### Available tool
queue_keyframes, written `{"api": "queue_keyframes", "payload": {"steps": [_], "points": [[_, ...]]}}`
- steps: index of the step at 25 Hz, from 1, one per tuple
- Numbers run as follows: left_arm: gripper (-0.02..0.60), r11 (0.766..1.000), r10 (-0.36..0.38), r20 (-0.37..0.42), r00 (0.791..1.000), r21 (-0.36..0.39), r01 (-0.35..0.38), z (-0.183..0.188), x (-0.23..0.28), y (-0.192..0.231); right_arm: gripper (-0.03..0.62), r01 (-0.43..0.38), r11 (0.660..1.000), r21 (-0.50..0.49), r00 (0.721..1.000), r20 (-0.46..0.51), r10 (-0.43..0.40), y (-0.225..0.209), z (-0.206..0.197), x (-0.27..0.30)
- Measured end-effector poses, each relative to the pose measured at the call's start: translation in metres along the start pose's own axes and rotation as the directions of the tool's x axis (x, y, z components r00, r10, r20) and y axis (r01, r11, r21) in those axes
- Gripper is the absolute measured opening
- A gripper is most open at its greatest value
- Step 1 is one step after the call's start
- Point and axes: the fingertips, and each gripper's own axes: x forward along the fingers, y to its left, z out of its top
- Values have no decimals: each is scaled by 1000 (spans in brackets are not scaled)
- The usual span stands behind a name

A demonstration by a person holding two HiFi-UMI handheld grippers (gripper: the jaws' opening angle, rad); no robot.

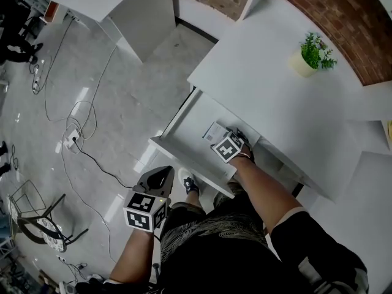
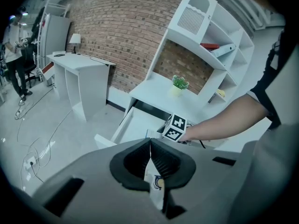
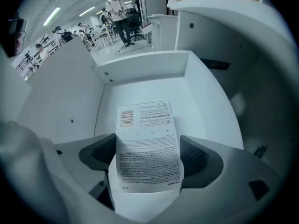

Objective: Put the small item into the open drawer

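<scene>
The small item is a flat white packet (image 3: 147, 139) with a barcode and dense print. My right gripper (image 3: 148, 155) is shut on it by its side edges, and its far end sticks out over the white floor of the open drawer (image 3: 154, 90). In the head view, the right gripper (image 1: 219, 136) and packet (image 1: 213, 130) sit inside the drawer (image 1: 177, 155), which is pulled out from the desk. My left gripper (image 1: 160, 177) hangs low beside my leg, away from the drawer. Its jaws (image 2: 150, 160) are pressed together on a thin white strip with a blue mark (image 2: 156, 185).
The white desk top (image 1: 275, 84) carries a small potted plant (image 1: 313, 52), with shelving (image 2: 210, 36) beside it. A second white desk (image 1: 116, 5) stands at the far left. Cables (image 1: 73, 133) and a wire stand (image 1: 37, 216) lie on the glossy floor. My shoe (image 1: 188, 181) is below the drawer front.
</scene>
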Motion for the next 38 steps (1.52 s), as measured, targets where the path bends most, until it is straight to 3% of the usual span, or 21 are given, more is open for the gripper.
{"api": "queue_keyframes", "payload": {"steps": [12, 30, 38], "points": [[17, 998, 14, -56, 998, -60, -18, -28, -2, 1, 420, -6, 999, -52, 999, -36, 4, -5, -1, 35], [17, 998, 21, -55, 998, -62, -25, -38, -4, 4, 420, -27, 1000, -6, 996, -85, 27, 0, -13, 55], [18, 999, 15, -28, 999, -43, -16, -32, -8, 1, 422, 32, 997, -66, 998, -56, -36, -6, -4, 36]]}}
